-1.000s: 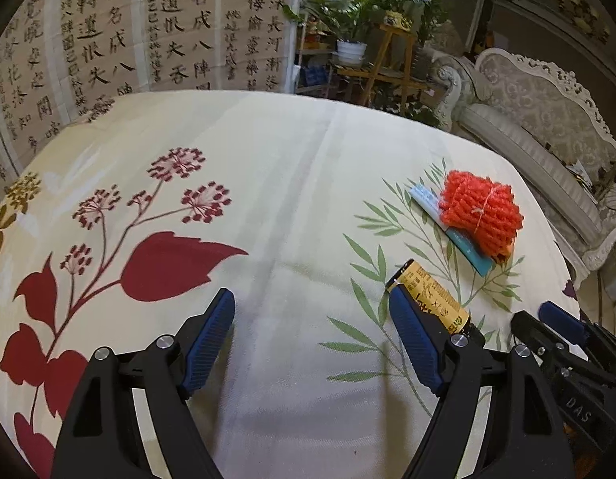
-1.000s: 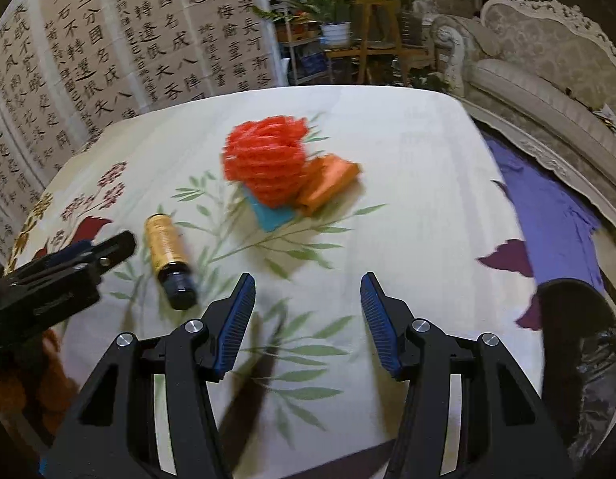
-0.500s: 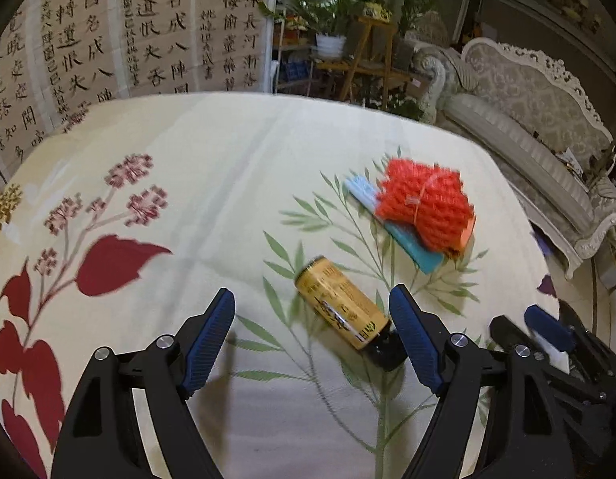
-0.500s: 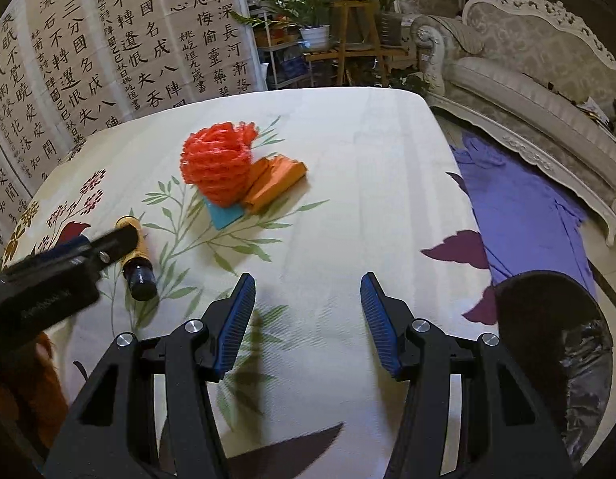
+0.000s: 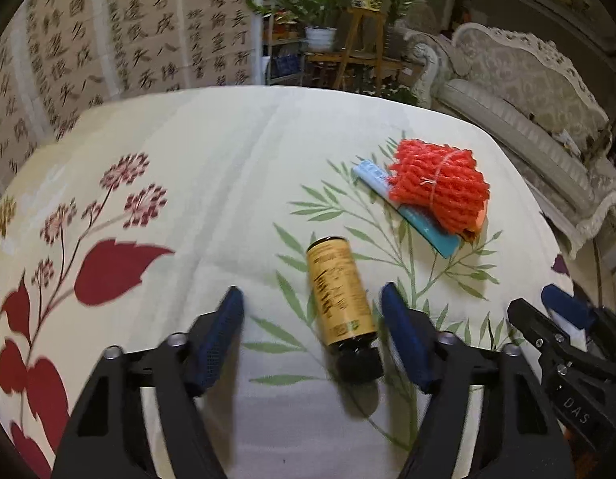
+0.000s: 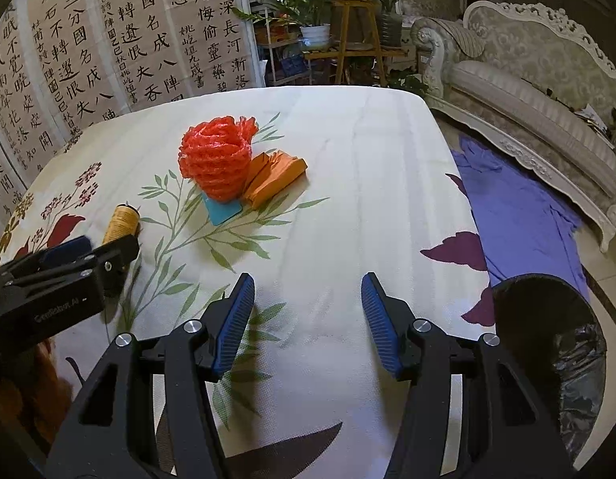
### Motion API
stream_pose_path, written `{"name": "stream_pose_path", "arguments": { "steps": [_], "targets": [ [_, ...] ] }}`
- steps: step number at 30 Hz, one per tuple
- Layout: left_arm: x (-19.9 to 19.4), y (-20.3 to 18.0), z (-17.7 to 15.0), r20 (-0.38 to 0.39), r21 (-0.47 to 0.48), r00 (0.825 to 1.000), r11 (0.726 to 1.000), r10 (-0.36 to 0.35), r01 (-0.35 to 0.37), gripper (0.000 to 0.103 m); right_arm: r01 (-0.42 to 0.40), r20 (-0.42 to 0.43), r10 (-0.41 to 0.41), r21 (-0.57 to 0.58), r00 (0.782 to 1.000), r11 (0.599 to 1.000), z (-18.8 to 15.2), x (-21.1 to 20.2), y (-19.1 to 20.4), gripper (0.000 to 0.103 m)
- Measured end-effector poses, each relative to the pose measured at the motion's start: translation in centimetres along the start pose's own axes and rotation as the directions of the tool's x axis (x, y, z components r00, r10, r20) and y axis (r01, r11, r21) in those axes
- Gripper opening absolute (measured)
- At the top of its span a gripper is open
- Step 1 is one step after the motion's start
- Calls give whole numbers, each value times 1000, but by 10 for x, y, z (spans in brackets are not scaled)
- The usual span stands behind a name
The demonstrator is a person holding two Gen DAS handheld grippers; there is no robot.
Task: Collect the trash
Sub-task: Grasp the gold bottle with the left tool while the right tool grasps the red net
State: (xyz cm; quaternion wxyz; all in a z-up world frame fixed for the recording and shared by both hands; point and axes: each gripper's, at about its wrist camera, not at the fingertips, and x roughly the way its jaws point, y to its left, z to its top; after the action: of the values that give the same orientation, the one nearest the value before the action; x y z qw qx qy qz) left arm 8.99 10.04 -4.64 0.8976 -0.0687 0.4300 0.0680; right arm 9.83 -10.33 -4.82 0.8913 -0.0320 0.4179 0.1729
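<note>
Item 1: yellow-labelled bottle [image 5: 340, 295], lying on the floral tabletop [image 5: 228, 151] between the left gripper [image 5: 312, 311] jaws, which have just been closing, untouched. Item 2: orange net bundle [image 6: 216, 159], beyond. Right gripper [image 6: 308, 307]: jaws apart, empty.

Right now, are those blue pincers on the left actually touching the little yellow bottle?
Apart. The left wrist view shows the left gripper closing around the lying yellow bottle, with tablecloth visible between it and both blue pads.
</note>
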Motion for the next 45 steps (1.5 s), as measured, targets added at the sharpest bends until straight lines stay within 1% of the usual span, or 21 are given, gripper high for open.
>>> {"name": "stream_pose_path", "arguments": {
  "steps": [1,2,4,5,8,12,16,19,22,25,28,32,37,38,39,40,45],
  "targets": [
    [0,-2,0,7,21,1000,1000,4,-4,52,3,-1,-3,-1,1000,1000,1,0,1,55],
    [0,-2,0,9,35,1000,999,2,-3,48,6,-1,-6,-2,1000,1000,0,0,1,55],
    [0,-2,0,19,61,1000,998,2,-3,28,14,-3,-14,-6,1000,1000,1,1,3,54],
    [0,-1,0,21,70,1000,998,0,-2,25,19,-4,-19,-8,1000,1000,1,1,3,55],
    [-1,3,0,24,77,1000,997,-17,15,25,34,-7,-34,-18,999,999,1,2,5,55],
    [-3,13,0,35,81,999,997,-3,0,25,50,-7,-50,-26,999,998,1,2,7,54],
    [-5,32,1,52,73,997,996,56,-60,25,61,20,-61,-26,998,998,3,-2,10,54],
    [-2,48,4,46,50,996,995,82,-84,25,54,43,-53,-23,998,998,8,-4,14,54],
    [0,60,5,34,25,996,996,82,-83,25,45,73,-42,-37,996,998,17,-8,23,54],
    [-1,62,5,35,20,996,997,79,-80,25,37,103,-31,-59,994,998,28,-10,33,55],
    [-2,63,4,40,26,995,996,87,-88,25,29,116,-20,-77,993,997,41,-8,43,61],
    [-1,62,4,43,27,995,996,87,-88,25,19,113,-7,-107,994,994,55,5,57,61],
    [-1,64,4,46,15,996,997,71,-72,25,26,96,-13,-127,995,992,64,22,68,61],
    [-1,66,4,47,8,997,998,63,-63,25,26,94,-14,-129,995,991,64,24,69,57],
    [-1,66,4,47,5,997,998,58,-59,25,26,84,-15,-135,996,990,65,28,71,51],
    [-2,67,4,47,0,998,999,52,-53,25,26,72,-16,-141,997,990,65,31,72,42],
    [-3,73,6,46,-21,999,999,29,-28,25,7,95,6,-137,996,991,61,21,74,39]
  ]
}}
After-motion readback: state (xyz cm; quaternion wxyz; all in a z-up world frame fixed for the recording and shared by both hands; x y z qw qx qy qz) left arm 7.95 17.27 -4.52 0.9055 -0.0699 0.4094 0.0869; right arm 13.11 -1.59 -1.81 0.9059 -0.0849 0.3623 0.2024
